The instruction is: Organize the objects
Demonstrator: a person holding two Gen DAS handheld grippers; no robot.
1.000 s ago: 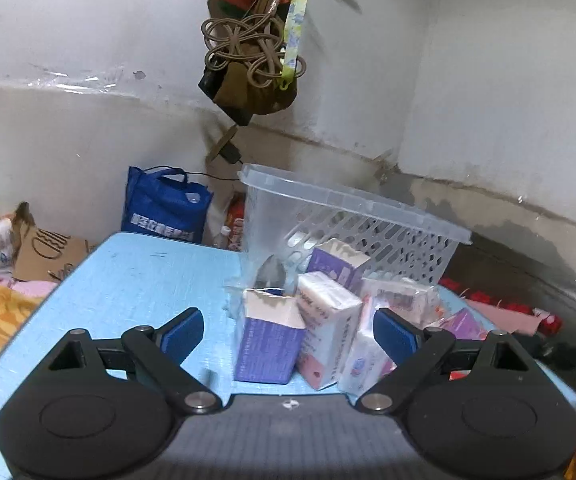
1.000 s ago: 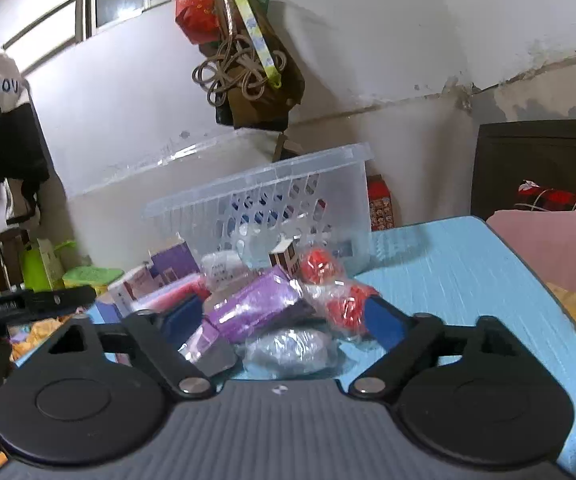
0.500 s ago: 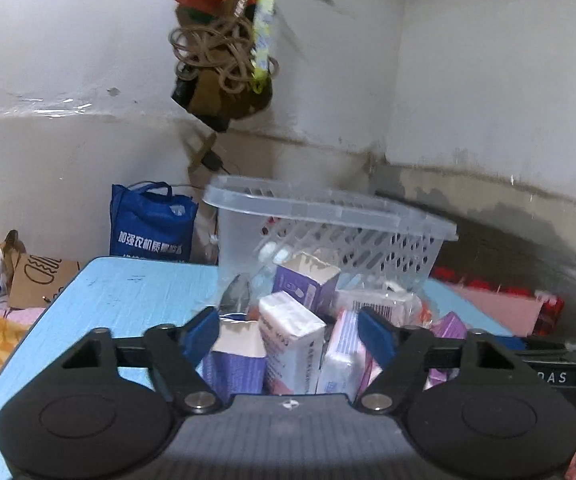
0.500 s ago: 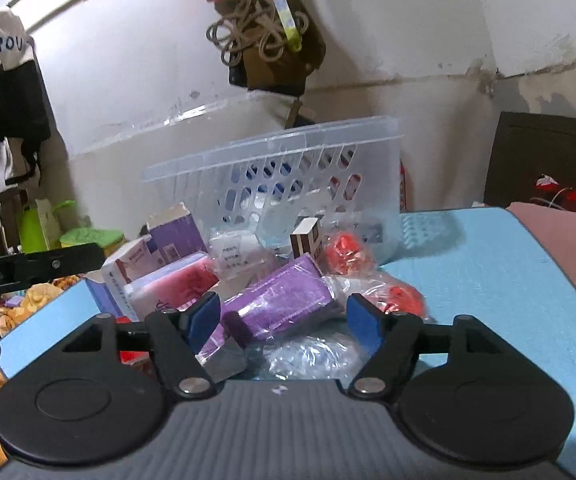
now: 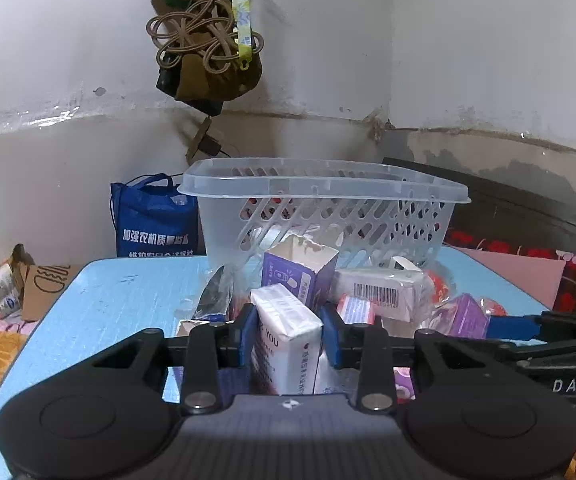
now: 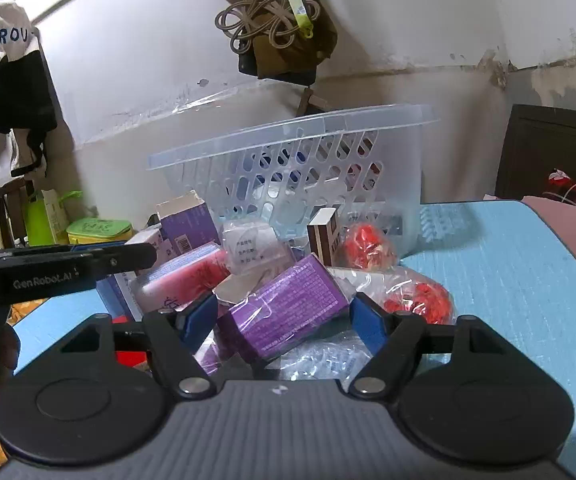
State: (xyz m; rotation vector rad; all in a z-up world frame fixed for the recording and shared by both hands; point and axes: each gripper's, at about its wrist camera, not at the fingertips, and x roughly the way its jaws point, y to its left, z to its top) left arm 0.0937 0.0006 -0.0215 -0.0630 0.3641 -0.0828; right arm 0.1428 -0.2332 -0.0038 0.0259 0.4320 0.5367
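Note:
A pile of small packs lies on the blue table [image 5: 119, 300] in front of a clear plastic basket [image 5: 328, 200]. My left gripper [image 5: 288, 338] is shut on a white tissue pack [image 5: 288, 336] with pink print. An open purple carton [image 5: 300, 272] stands right behind it. My right gripper [image 6: 283, 316] is open, its blue pads either side of a purple wrapped box [image 6: 288, 312], not clamping it. Red wrapped balls [image 6: 420, 296] lie to its right. The basket also shows in the right wrist view [image 6: 308, 168].
A blue shopping bag [image 5: 151, 220] stands behind the table at the left. A bundle of cord and bags [image 5: 207, 48] hangs on the wall above the basket. A pink cushion [image 5: 508, 276] lies at the right. Clutter sits off the table's left edge.
My left gripper moved forward into the pile and closed on the white tissue pack. My right gripper moved closer, narrowing around the purple box.

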